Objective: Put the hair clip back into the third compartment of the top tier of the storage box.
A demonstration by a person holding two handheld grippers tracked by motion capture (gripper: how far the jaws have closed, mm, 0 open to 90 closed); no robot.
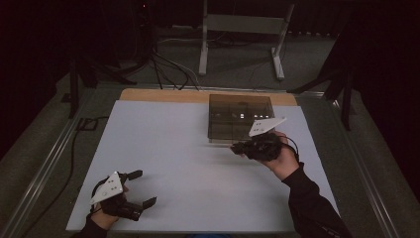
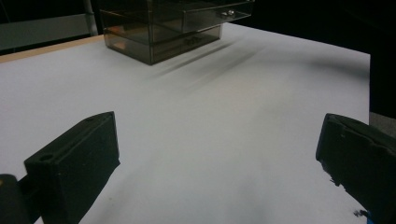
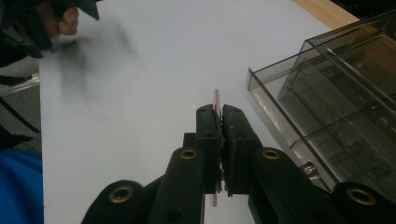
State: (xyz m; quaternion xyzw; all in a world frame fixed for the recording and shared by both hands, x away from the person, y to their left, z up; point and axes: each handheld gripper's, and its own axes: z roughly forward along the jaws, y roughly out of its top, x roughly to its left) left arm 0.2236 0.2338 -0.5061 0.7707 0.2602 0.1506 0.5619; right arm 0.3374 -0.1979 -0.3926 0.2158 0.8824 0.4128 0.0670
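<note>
Setting: A table covered by a smooth, matt white sheet (image 1: 188, 158) is seen from above, with a strip of bare pale wood (image 1: 163, 95) left showing along its far edge.

Drawer unit: A boxy organiser of smoky, see-through plastic (image 1: 240, 118) is stood at the far right of the sheet; its flat walls and small shiny drawer knobs (image 2: 227, 13) are picked out in the left gripper view.

Open drawer: A shallow transparent tray (image 3: 299, 121) with straight, thin walls is shown pulled out beside the right tongs.

Right gripper (image 3: 221, 116): The black, blocky jaws are pressed together on a thin, flat pink card (image 3: 216, 100), which is held on edge and pokes out just above the tips, close beside the drawer's corner and above the white sheet.

Left gripper (image 1: 140, 188): The tongs are held wide apart, with nothing between the two chunky black jaws, low over the near left corner of the sheet, well apart from the organiser.

Top plates: A pale three-cornered plate is carried on each tool.
</note>
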